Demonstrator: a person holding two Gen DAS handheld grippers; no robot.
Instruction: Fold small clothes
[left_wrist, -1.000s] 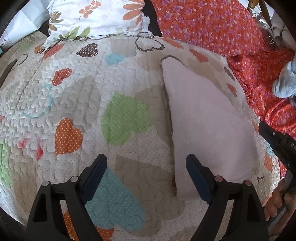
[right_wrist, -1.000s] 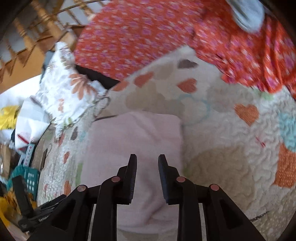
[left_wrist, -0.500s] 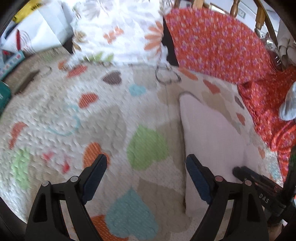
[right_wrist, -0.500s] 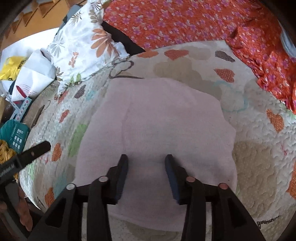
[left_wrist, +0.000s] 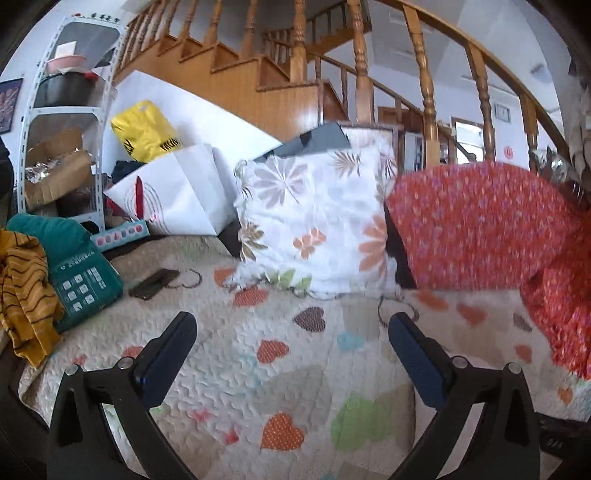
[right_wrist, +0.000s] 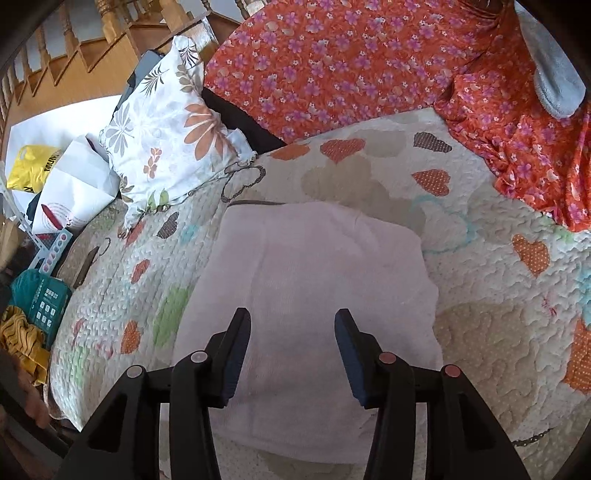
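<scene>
Pink folded cloth (right_wrist: 314, 302) lies at 12 o'clock under the half-open, empty right gripper (right_wrist: 291, 350), whose jaws have just been opening; left gripper (left_wrist: 291, 354), widened fully, holds nothing.

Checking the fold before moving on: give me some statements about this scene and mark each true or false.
1. The pale pink folded garment lies flat on the heart-patterned quilt. True.
2. The right gripper is clamped on the garment. False: its jaws, which have just been opening, stand apart above it.
3. The left gripper is open and empty. True.
4. The white floral pillow rests on the garment. False: it sits apart, beyond the quilt's far edge.
5. A grey-blue cloth lies on the orange floral fabric. True.
</scene>
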